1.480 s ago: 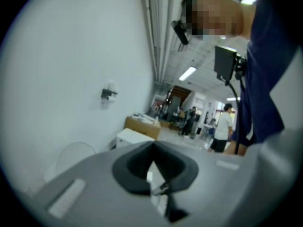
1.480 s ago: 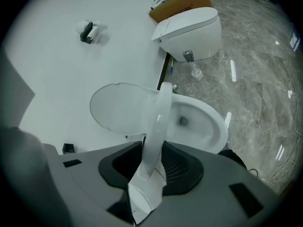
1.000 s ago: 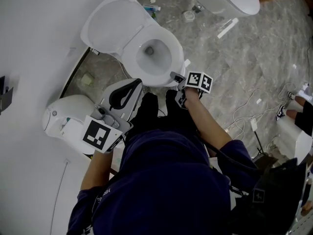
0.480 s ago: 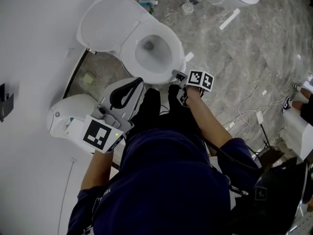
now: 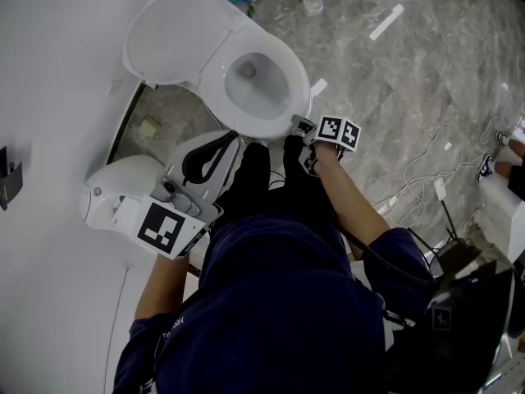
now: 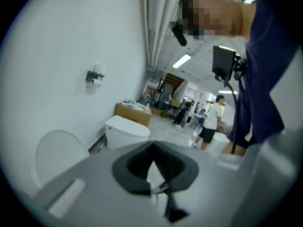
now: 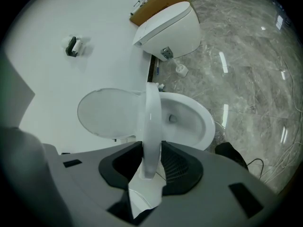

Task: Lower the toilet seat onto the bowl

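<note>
1. Right tool (image 7: pixel 150 151): its jaws are clamped on the front edge of the toilet seat (image 7: pixel 151 112), one dark pad pressing on each face.
2. Toilet seat: seen edge-on in the right gripper view as a narrow white band. It is partly raised and stands between the lid (image 7: pixel 109 113) on one side and the bowl (image 7: pixel 187 119) on the other, resting on neither.
3. Lid: up, leaning back toward the white wall (image 5: pixel 49 72).
4. In the head view the right tool (image 5: pixel 302 126) sits at the near rim of the bowl (image 5: pixel 256 82), with its marker cube just behind it.
5. Left tool (image 6: pixel 152 148): its jaws are closed tip to tip, with nothing between them.
6. In the head view the left tool (image 5: pixel 232 139) hangs beside a second toilet (image 5: pixel 111 195), well apart from the seat.
7. A grey marbled floor (image 5: pixel 426 97) surrounds the toilets and carries loose cables (image 5: pixel 418 189).
</note>
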A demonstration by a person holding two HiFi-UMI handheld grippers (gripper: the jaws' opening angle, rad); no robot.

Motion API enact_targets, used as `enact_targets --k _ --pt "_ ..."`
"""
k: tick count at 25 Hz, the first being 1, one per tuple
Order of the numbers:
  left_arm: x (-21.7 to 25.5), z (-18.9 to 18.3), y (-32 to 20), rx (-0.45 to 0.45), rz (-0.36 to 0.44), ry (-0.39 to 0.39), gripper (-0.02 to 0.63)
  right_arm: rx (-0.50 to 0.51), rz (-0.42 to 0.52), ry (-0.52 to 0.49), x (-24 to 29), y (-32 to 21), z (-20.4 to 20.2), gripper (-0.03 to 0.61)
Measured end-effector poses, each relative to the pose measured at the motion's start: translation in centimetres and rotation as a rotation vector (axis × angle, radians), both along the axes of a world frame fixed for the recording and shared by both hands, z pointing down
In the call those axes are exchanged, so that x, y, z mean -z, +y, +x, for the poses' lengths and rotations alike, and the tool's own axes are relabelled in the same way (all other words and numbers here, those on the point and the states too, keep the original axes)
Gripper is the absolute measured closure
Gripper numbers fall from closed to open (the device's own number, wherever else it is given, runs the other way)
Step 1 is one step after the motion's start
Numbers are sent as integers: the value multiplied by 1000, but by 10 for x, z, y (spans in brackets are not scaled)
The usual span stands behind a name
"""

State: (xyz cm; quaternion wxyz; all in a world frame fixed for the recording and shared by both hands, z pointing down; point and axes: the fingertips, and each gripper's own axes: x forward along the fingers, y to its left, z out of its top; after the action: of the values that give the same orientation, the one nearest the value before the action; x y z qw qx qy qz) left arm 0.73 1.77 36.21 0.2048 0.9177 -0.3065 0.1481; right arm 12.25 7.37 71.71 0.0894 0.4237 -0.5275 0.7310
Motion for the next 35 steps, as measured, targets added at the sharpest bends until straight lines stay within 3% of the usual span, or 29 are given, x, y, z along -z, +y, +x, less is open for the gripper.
enact_targets --k 16,35 --pt "-21 12 -2 -39 -54 -6 609 -18 -35 -7 -38 17 13 468" --pt "-47 7 6 -68 -112 -46 609 -24 -96 66 -82 35 29 460"
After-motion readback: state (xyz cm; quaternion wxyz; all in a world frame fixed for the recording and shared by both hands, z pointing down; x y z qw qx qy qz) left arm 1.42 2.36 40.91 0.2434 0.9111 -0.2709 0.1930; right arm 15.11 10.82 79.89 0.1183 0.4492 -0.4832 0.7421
